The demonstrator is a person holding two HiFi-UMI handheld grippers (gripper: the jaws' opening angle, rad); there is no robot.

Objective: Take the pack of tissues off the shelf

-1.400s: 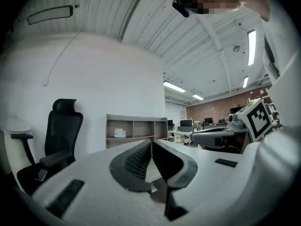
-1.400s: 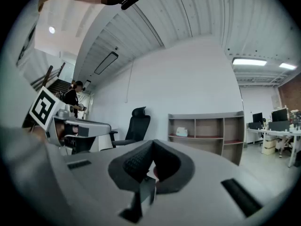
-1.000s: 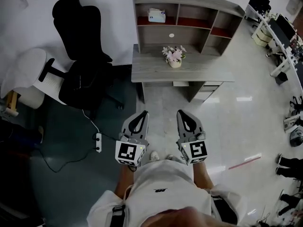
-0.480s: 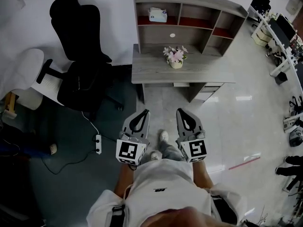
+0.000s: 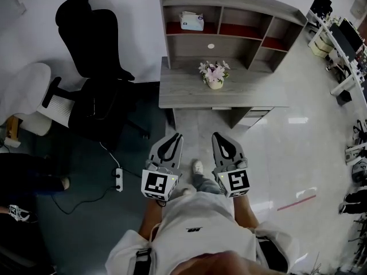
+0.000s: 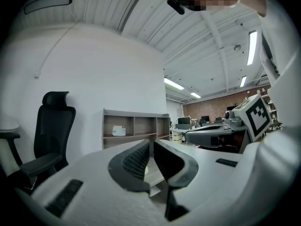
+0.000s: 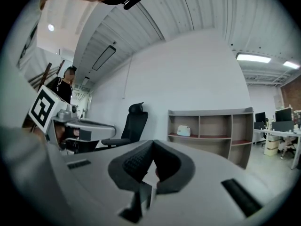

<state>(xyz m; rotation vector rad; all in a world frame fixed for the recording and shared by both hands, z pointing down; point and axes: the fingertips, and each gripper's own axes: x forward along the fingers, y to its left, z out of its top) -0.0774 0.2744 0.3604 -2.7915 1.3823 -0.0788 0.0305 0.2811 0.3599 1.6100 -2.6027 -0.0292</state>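
Note:
The pack of tissues (image 5: 191,20) is a pale box in the upper left cubby of the grey shelf unit (image 5: 229,10) that stands on the desk (image 5: 183,90). It also shows in the left gripper view as the pack of tissues (image 6: 119,131), and in the right gripper view as the pack of tissues (image 7: 184,131), far ahead of the jaws. My left gripper (image 5: 174,136) and right gripper (image 5: 218,135) are held side by side in front of my body, well short of the desk. Both are shut with nothing between their jaws.
A small pot of pink flowers (image 5: 215,75) stands on the desk below the shelf. A black office chair (image 5: 94,79) and a white chair (image 5: 31,96) are on the left, with a power strip (image 5: 118,179) and its cable on the floor. Office desks (image 5: 344,44) line the far right.
I have stepped slightly toward the desk; one foot now shows between the grippers. The grippers keep the same pose, both shut. A person at the left edge has shifted.

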